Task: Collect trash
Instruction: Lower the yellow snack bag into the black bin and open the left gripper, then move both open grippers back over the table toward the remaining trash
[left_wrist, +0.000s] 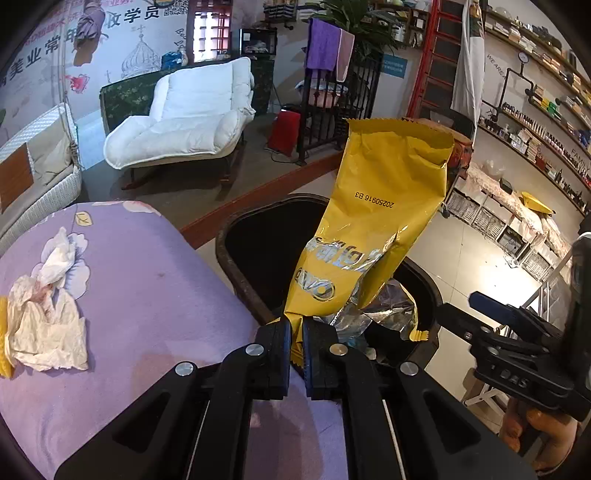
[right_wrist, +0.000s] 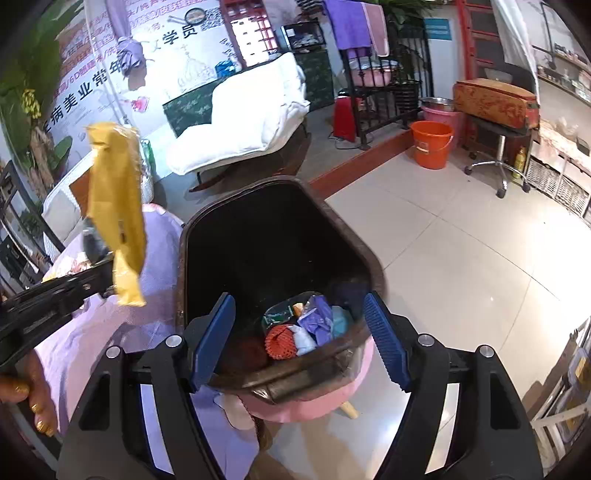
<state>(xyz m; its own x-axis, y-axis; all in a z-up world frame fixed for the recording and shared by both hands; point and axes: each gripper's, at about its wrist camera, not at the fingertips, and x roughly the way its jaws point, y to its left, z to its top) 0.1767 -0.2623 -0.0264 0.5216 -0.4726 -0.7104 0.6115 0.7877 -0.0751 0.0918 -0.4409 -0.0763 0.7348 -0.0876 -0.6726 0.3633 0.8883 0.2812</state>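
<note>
where it creases, yellow wrapper (left_wrist: 373, 221) reads "20250916 b3".

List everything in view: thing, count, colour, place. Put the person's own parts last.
Snack wrapper: one, yellow with silver lining, standing up from the left hand-held gripper, in front of the bin.
Trash bin: one, dark brown, beside the cloth, on a pink stool.
Trash in bin: several pieces, red, purple, blue, white and green, at the bottom.
Crumpled tissues: a white cluster on the cloth.
Cloth: one, lilac floral, covering the surface left of the bin.
Recliner: one, white, in the background.
Bucket: one, orange, on the floor.
Left hand-held gripper: black, shut on the wrapper.
Right hand-held gripper: black with blue pads, open over the bin, empty.
Hand: one, holding the left hand-held gripper.
</note>
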